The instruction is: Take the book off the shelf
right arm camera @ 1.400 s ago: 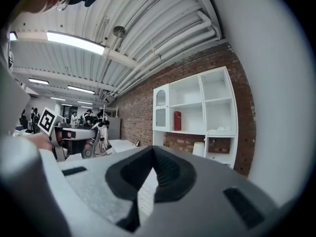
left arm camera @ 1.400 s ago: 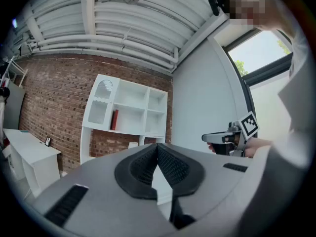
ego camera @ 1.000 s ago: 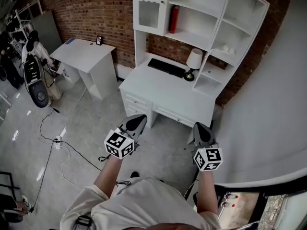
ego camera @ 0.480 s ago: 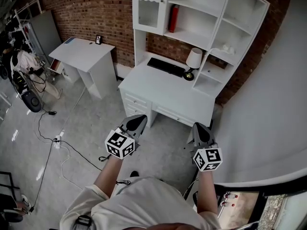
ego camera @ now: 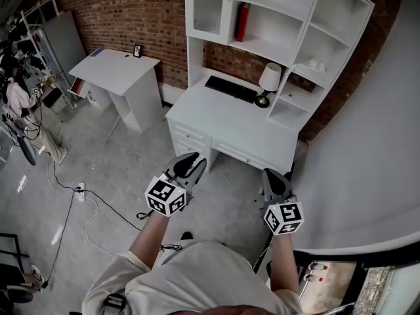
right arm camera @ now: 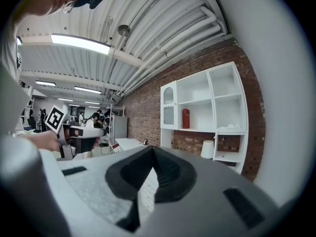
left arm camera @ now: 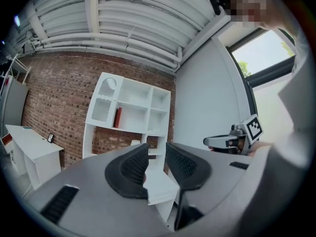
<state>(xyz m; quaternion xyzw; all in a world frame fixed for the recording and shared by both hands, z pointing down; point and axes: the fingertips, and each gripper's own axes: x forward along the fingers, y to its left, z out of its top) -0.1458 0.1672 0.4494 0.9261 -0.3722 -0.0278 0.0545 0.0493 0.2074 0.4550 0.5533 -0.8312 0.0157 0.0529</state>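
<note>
Upper centre of the head view: white shelf unit [ego camera: 296,41] sits on a white desk [ego camera: 223,120] against the brick wall. Red book [ego camera: 242,22] stands upright in the middle compartment, hard against its left wall and just right of the glass-door cabinet [ego camera: 207,12]; contents behind the ribbed glass can't be made out. Right-hand column of the unit: a small pale item [ego camera: 316,64] on one shelf, too small to identify. On the desktop under the shelves: a black keyboard [ego camera: 229,89] and, to its right, a lamp [ego camera: 267,81] with a white shade, close to the right column. Desk front has drawers, all closed. Both grippers are low in the frame, out over the floor and well apart from the desk and the book. Left gripper [ego camera: 190,164]: jaws have just been opening, now partway apart with a clear gap, nothing between the pads; its own view looks through that gap at the desk edge, with the book up and left of the jaws. Right gripper [ego camera: 274,179]: jaws closed tip to tip, holding nothing. Book shows upper right of centre in the right gripper view. Left of frame: a second white table [ego camera: 115,67], a cable [ego camera: 79,195] on the floor, and a person [ego camera: 16,104] at the edge.
</note>
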